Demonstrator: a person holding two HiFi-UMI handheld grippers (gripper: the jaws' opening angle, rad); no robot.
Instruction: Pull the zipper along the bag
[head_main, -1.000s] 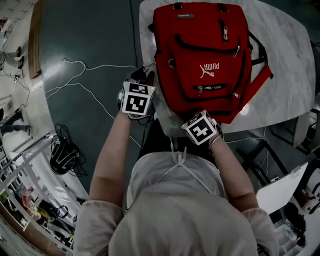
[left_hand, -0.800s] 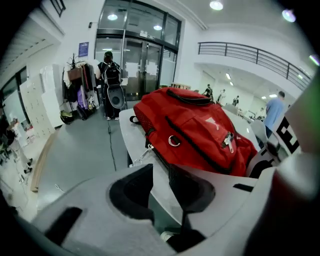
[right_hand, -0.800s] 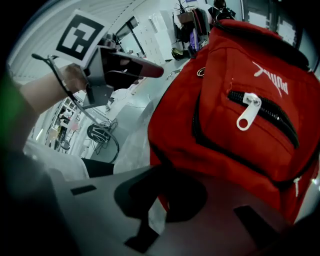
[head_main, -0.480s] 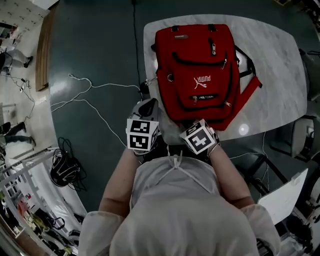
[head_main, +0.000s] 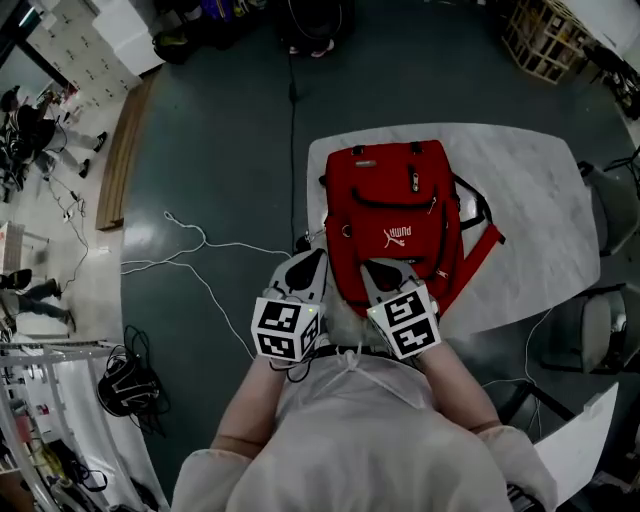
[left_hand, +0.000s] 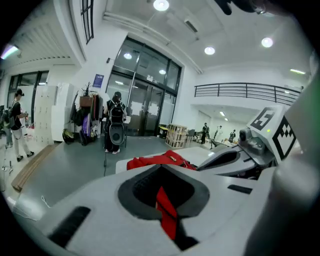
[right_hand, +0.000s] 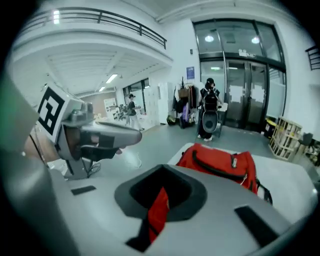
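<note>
A red backpack (head_main: 395, 225) lies flat on a white marble table (head_main: 530, 200), its front pockets and zippers facing up. My left gripper (head_main: 302, 278) hovers off the bag's near left corner with its jaws shut and nothing held. My right gripper (head_main: 383, 278) hovers over the bag's near edge, also shut and empty. In the left gripper view the closed jaws (left_hand: 161, 175) point over the backpack (left_hand: 155, 161), with red showing through the slit. The right gripper view shows its jaws (right_hand: 162, 175) the same way, with the backpack (right_hand: 220, 162) beyond.
White cables (head_main: 190, 245) trail over the dark floor left of the table. A coil of black cable (head_main: 125, 385) lies further left. Chairs (head_main: 600, 330) stand at the table's right side. A wooden crate (head_main: 545, 35) is at the far right. People stand far off by the glass doors (left_hand: 116, 112).
The head view has pulled back, so the bag and table look smaller. Both grippers have drawn in side by side at the bag's near edge; the left one moved right.
</note>
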